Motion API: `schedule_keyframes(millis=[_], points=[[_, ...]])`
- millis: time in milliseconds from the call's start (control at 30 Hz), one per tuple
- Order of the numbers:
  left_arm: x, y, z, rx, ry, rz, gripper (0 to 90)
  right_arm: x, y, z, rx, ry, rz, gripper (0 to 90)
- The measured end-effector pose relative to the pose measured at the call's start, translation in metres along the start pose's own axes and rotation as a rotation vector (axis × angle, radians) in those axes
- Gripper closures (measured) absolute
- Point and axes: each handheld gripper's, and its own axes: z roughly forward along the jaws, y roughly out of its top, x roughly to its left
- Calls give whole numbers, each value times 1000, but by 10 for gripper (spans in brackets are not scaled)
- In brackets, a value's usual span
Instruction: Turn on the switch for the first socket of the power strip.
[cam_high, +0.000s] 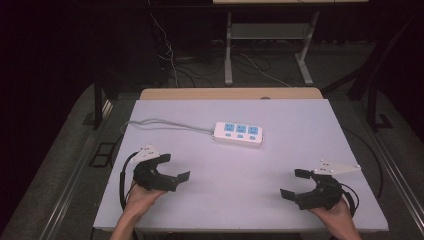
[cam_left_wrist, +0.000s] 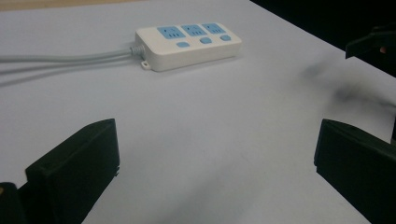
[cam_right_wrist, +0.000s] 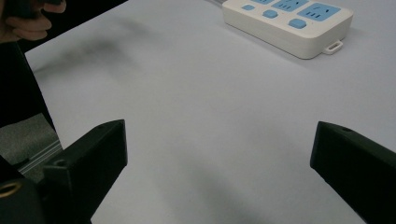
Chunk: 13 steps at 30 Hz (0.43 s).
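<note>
A white power strip (cam_high: 238, 134) with three blue sockets and three blue buttons lies near the middle of the white table (cam_high: 280, 165), its grey cable (cam_high: 160, 123) running off to the left. My left gripper (cam_high: 175, 167) rests at the front left, open, jaws empty. My right gripper (cam_high: 295, 183) rests at the front right, open and empty. The left gripper view has the power strip (cam_left_wrist: 187, 44) ahead beyond the open left gripper (cam_left_wrist: 217, 154). In the right gripper view the power strip (cam_right_wrist: 289, 23) lies at the top right, past the open right gripper (cam_right_wrist: 219, 154).
The table's wooden far edge (cam_high: 230, 93) borders a dark floor with cables and the metal legs of another table (cam_high: 270, 45). The other hand (cam_right_wrist: 28, 21) appears at the top left of the right gripper view.
</note>
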Motion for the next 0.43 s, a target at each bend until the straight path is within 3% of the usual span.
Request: schedule_keyframes(millis=[200, 433], points=[[-9, -17, 6, 23, -10, 21, 0, 2, -1, 0, 4, 4, 4, 35], [-14, -22, 9, 47, -9, 44, 0, 3, -2, 1, 9, 6, 8, 35]])
